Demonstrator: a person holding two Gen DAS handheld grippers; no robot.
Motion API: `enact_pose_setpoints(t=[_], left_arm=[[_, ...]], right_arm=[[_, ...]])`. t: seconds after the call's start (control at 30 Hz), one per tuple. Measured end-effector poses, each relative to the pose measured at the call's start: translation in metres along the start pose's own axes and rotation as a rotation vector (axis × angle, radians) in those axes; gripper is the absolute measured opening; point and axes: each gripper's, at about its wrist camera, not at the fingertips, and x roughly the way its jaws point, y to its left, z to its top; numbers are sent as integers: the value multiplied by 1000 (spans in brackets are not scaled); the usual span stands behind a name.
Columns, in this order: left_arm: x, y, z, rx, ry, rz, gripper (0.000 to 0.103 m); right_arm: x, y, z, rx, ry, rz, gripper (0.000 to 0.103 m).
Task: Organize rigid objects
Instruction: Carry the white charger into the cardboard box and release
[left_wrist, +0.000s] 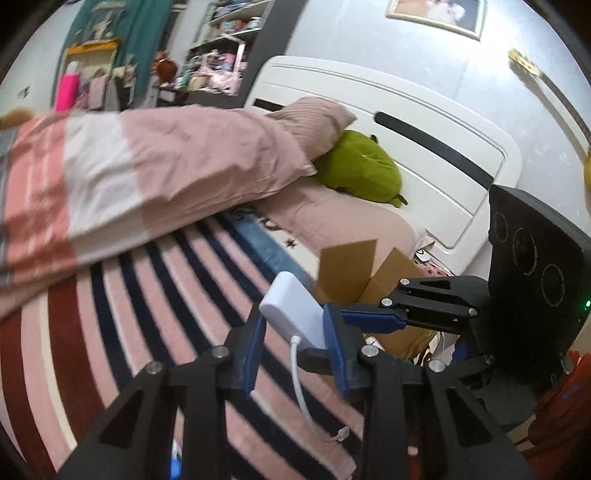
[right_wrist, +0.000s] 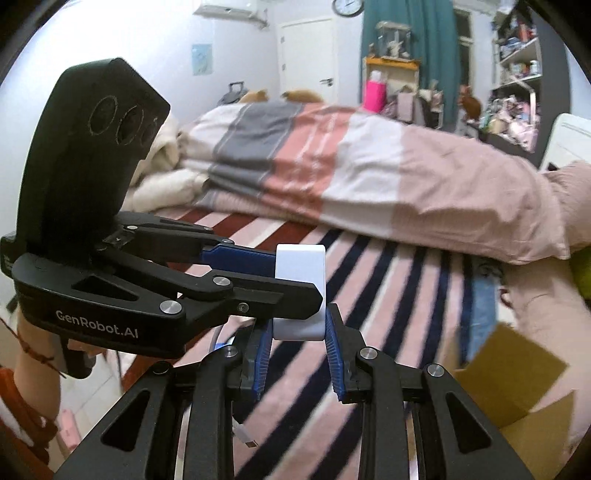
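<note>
Blue-padded left gripper (left_wrist: 295, 332) clamps the white power bank (left_wrist: 293, 308), raised above the striped bed just beside the cardboard box (left_wrist: 373, 280), while the right gripper (right_wrist: 297, 341), jaws parted, brackets it; seemingly mid-handover, next needing right closure.

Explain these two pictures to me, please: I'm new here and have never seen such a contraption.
There is no robot. A person holds a black two-finger gripper in each hand, and each gripper carries a fisheye camera that looks forward along its own fingers. One picture is from the left gripper, the other from the right.

The left gripper clamps a white charger block whose cable dangles below. The right gripper has its fingers on either side of the block's end, but whether it grips is unclear.

Below is a bed with a striped cover, a folded quilt, a green plush and an open cardboard box.
</note>
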Motion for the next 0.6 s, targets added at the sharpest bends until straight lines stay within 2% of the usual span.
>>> enact_pose_setpoints(t=[0.33,0.5,0.6], left_arm=[[72,-72,66,165,82,-85,29],[115,-96,81,230,159,-116,29],[141,-103,78,240,220,-129,29]], right_arm=[[-59,-83,-9,149,-45,-155,23],[-75,-123,-21,214,-30,-222,23],[-72,-142,-33,259,24,-238,23]])
